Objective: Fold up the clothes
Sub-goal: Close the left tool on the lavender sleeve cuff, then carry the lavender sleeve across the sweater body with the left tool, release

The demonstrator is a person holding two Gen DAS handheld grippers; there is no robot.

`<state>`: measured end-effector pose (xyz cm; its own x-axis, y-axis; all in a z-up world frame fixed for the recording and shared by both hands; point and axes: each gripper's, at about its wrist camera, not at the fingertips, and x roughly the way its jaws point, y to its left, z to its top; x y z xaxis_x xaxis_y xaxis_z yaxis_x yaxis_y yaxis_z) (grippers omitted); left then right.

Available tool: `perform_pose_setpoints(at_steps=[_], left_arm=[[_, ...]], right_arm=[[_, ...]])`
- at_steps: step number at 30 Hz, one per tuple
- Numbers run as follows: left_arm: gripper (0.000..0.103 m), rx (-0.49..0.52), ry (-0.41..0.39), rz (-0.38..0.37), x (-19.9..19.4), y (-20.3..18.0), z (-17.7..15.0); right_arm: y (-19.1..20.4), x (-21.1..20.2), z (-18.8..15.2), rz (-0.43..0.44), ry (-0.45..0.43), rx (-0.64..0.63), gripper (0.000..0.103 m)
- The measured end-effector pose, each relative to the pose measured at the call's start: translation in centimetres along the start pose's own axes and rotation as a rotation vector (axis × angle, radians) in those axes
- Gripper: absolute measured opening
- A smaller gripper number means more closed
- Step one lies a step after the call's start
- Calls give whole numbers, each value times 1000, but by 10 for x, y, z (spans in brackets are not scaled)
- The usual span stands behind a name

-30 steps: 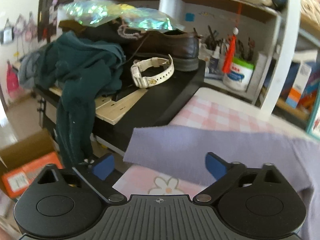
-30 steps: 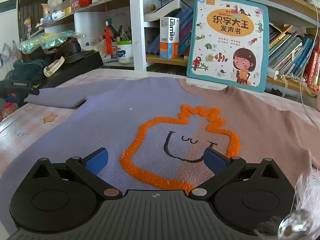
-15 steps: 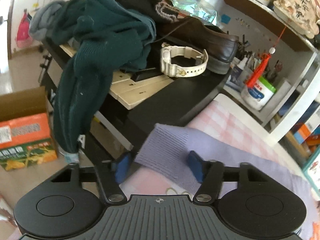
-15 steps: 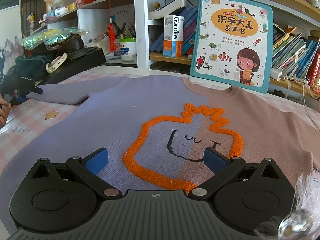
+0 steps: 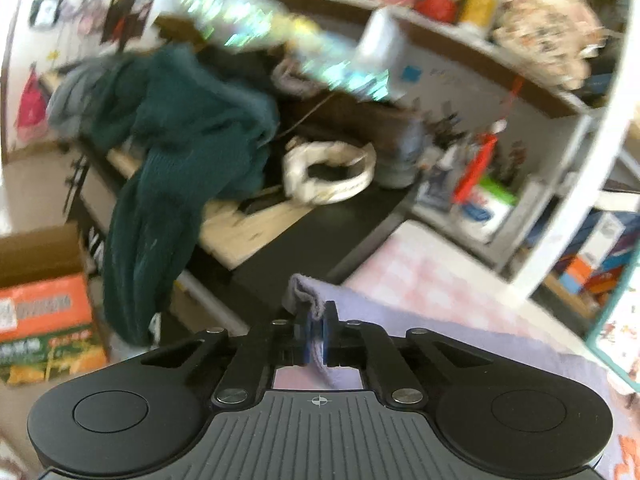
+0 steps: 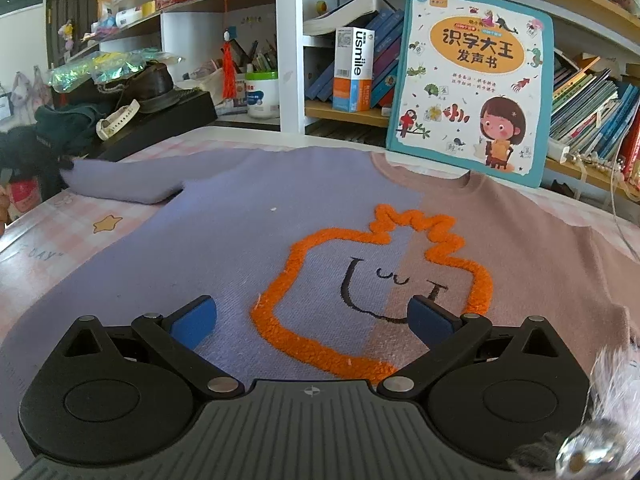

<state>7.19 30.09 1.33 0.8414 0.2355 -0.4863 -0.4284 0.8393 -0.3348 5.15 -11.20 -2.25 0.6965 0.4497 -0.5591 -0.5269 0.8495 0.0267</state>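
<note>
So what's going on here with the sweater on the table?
A person is starting to fold the sweater, which lies flat on the checked table. The left gripper is shut on the lilac sleeve cuff. The right gripper hangs open over the orange face design, holding nothing.

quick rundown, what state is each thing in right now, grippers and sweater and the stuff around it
left gripper: shut on the sleeve cuff
sleeve cuff: pinched, bunched between the fingers
right gripper: open, over the sweater front
sweater: spread flat, face up, unfolded
picture book: upright, leaning on the shelf
green garment: heaped, hanging off the side table
</note>
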Motion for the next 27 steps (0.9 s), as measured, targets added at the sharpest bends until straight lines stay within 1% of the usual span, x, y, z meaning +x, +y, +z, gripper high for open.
perform_pose_setpoints(at_steps=[2, 4, 6, 10, 13, 16, 21, 27], left_arm=[[3, 37, -31, -48, -11, -16, 6], [3, 83, -59, -113, -20, -39, 12], [3, 129, -83, -186, -29, -64, 17], [3, 219, -107, -348, -40, -124, 19], [3, 274, -112, -469, -44, -167, 20], [3, 311, -104, -559, -41, -209, 17], [3, 326, -62, -670, -33, -270, 3], [3, 340, 8, -753, -23, -327, -30]], right_arm=[[-2, 0, 0, 12, 3, 9, 102], [-4, -1, 0, 21, -5, 28, 102], [-8, -4, 0, 27, -18, 52, 102], [-23, -17, -4, 6, -46, 92, 102], [-37, -31, -9, -70, -60, 82, 102], [-55, -46, -16, -137, -68, 73, 102], [-82, -61, -31, -205, -62, 91, 102], [-97, -62, -37, -150, -38, 173, 102]])
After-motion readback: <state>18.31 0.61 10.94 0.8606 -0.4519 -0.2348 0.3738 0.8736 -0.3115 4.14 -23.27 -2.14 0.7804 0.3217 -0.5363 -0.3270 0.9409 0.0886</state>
